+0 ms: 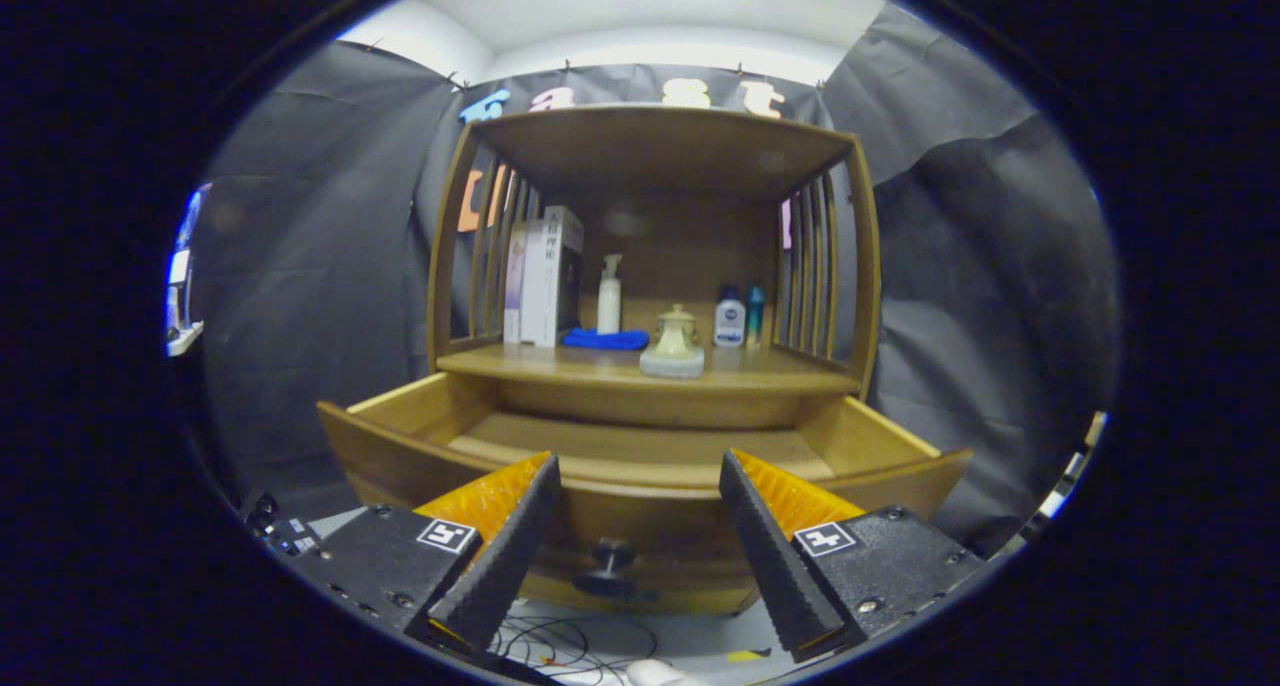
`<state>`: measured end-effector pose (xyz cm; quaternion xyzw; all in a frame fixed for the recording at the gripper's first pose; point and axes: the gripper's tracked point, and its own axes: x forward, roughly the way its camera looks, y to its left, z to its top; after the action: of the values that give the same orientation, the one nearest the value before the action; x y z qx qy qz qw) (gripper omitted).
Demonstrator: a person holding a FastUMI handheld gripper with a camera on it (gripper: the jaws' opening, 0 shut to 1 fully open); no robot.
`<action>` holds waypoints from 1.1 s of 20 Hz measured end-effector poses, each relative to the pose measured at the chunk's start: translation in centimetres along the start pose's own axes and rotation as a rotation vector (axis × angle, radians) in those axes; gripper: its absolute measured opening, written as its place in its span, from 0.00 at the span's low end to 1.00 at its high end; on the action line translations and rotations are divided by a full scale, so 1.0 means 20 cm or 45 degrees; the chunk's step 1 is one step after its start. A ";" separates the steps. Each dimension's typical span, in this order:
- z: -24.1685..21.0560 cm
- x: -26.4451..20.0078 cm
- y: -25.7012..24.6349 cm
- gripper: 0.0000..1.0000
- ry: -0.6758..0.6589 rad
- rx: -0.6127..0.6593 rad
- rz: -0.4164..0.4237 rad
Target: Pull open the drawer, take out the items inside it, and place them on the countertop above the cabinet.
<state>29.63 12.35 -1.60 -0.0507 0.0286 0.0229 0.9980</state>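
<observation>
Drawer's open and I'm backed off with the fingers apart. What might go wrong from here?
1. The hand-held gripper is open near the drawer front; moving in low could knock the knob.
2. The countertop already holds a blue cloth and a cream pot, so careless placing could bump them.

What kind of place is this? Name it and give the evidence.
Likely a staged recording booth, not a real home: black cloth walls hang behind a lone wooden cabinet, its drawer pulled open, with loose cables on the floor. The gripper is open.
</observation>
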 end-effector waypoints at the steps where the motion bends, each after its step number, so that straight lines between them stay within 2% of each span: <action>1: -0.06 0.00 0.01 1.00 0.032 0.009 -0.006; 10: -0.35 0.08 0.00 1.00 0.167 0.029 -0.065; 22: -0.35 0.10 0.02 1.00 0.161 0.069 -0.088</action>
<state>31.19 12.04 -8.65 -0.0262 0.0904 -0.0156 0.9954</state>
